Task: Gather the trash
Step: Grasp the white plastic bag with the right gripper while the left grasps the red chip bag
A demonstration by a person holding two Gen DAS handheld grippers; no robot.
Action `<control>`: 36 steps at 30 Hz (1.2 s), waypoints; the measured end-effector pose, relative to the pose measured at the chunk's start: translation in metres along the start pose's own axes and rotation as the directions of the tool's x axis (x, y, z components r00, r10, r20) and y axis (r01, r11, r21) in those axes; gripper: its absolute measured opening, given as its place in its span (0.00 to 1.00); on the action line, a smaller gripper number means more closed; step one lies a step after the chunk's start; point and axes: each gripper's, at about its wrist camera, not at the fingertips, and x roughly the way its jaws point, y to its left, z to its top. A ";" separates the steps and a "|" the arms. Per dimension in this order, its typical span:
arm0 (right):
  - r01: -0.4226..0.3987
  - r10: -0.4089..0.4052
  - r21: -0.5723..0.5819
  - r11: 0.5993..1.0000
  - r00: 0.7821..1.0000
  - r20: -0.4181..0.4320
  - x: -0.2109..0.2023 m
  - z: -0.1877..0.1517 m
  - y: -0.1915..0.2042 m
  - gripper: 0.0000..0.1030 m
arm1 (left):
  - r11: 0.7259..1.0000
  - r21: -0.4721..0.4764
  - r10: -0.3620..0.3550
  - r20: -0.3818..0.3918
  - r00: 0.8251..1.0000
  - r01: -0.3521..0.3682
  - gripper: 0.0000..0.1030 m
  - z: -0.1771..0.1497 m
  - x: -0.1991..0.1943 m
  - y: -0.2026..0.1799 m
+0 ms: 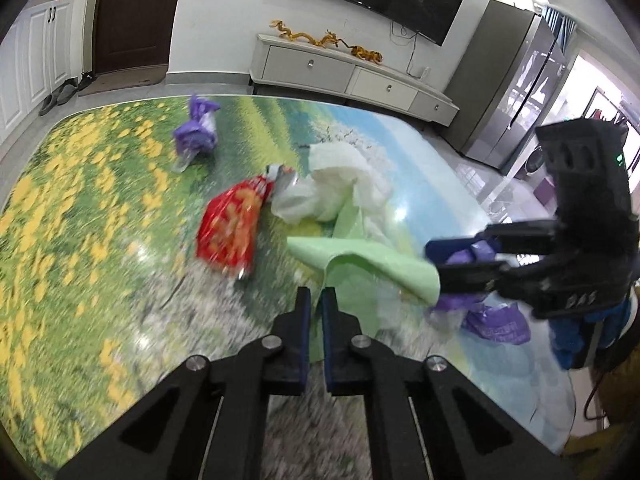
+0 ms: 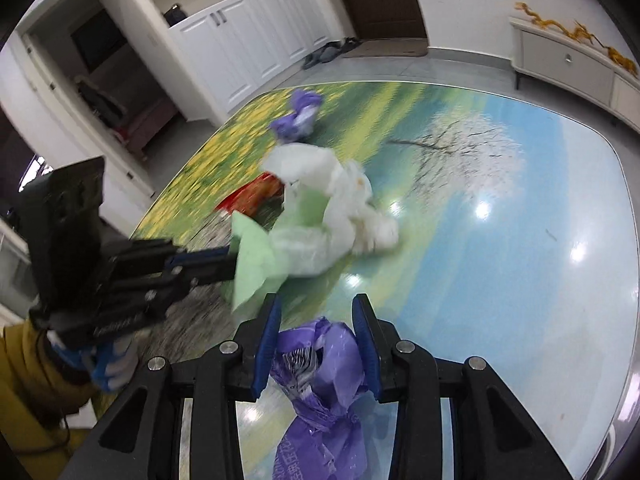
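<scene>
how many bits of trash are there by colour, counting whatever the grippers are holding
purple: 2, purple bag in the right gripper, far purple wrapper
red: 1, red packet
white: 1, crumpled white bag
green: 1, green sheet in the left gripper
total: 5

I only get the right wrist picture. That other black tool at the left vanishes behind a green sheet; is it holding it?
Observer: Yes. The left wrist view shows the left gripper with jaws pinched nearly shut on the green sheet.
Operator: And the red thing behind the white heap?
Observer: A red snack packet, lying flat on the table, torn silver end toward the heap.
Operator: How does my purple bag look from there?
Observer: Clamped at its top by the right gripper, the purple bag droops below.
</scene>
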 end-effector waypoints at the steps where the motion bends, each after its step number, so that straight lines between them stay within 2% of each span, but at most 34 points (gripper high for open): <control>1: 0.008 -0.008 -0.015 1.000 1.000 0.010 -0.005 -0.001 0.004 0.36 | 1.000 0.002 0.007 -0.001 1.000 -0.007 0.05 -0.003 -0.004 0.001; 7: 0.071 -0.066 -0.059 0.996 0.995 0.079 -0.024 0.020 0.012 0.36 | 1.000 -0.003 0.027 -0.020 0.999 -0.027 0.04 -0.017 -0.018 0.010; 13: 0.144 -0.140 -0.092 0.985 0.989 0.051 0.012 0.044 0.012 0.36 | 1.000 -0.022 -0.007 0.014 1.000 0.007 0.06 -0.011 -0.030 0.012; 17: 0.153 -0.152 -0.103 0.983 0.988 0.019 0.031 0.050 0.003 0.36 | 1.000 -0.030 -0.002 0.053 0.999 0.004 0.07 0.004 -0.036 0.013; 20: 0.184 -0.183 -0.133 0.974 0.983 0.019 0.035 0.047 0.001 0.14 | 0.999 -0.042 0.017 0.061 0.998 -0.014 0.07 0.013 -0.036 0.018; 21: 0.194 -0.191 -0.138 0.971 0.981 0.029 0.032 0.046 0.000 0.09 | 0.999 -0.044 0.016 0.062 0.998 -0.013 0.07 0.015 -0.035 0.020; 25: 0.238 -0.229 -0.113 0.965 0.970 0.086 0.013 0.046 -0.011 0.07 | 0.999 -0.040 0.015 0.066 0.998 -0.013 0.07 0.023 -0.031 0.019; 31: 0.224 -0.215 -0.029 0.974 0.960 0.182 -0.028 0.040 -0.028 0.06 | 0.999 -0.031 0.043 0.069 0.997 -0.041 0.08 0.031 -0.025 0.020; 32: 0.218 -0.210 -0.019 0.976 0.959 0.193 -0.033 0.037 -0.030 0.06 | 0.998 -0.032 0.053 0.068 0.996 -0.051 0.15 0.033 -0.024 0.023; 33: 0.213 -0.206 -0.013 0.977 0.958 0.200 -0.037 0.036 -0.031 0.06 | 0.998 -0.032 0.062 0.068 0.996 -0.060 0.33 0.037 -0.022 0.025; 35: 0.201 -0.196 0.001 0.980 0.957 0.213 -0.044 0.031 -0.033 0.06 | 0.995 -0.031 0.102 0.080 0.991 -0.100 0.54 0.042 -0.019 0.028; 36: 0.196 -0.193 0.007 0.981 0.957 0.219 -0.046 0.029 -0.033 0.06 | 0.993 -0.025 0.117 0.082 0.990 -0.115 0.54 0.045 -0.017 0.030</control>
